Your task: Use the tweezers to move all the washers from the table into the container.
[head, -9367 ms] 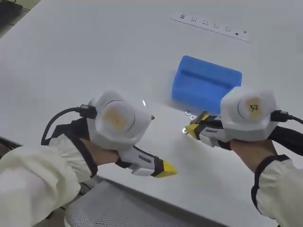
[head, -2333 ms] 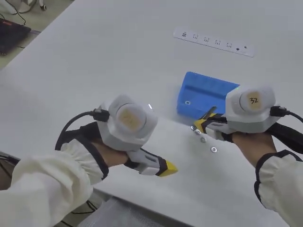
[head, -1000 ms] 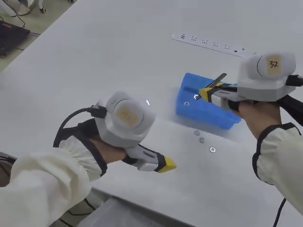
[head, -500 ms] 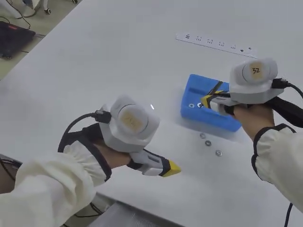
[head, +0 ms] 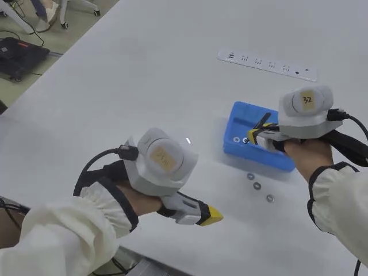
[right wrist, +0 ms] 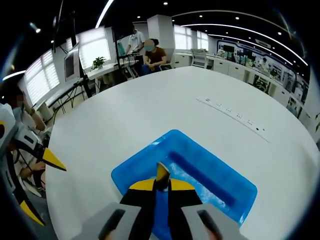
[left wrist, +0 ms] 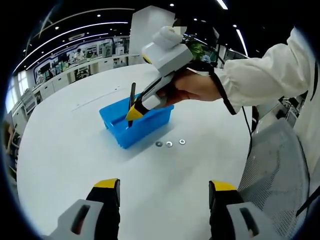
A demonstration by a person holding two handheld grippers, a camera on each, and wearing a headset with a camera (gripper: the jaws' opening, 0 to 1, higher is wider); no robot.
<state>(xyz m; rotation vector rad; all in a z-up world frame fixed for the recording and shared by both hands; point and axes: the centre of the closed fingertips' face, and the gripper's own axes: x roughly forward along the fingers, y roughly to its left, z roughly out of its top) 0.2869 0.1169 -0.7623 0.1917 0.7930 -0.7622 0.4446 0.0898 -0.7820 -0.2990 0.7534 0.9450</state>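
A white power strip [head: 266, 63] lies flat on the white table [head: 144, 86]; off the table's left edge, a black object [head: 20, 54] sits on the floor.

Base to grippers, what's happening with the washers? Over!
Right hand-held gripper shut on tweezers, tips inside blue container. Left hand-held gripper open, empty. Three washers on table, nothing blocking them.
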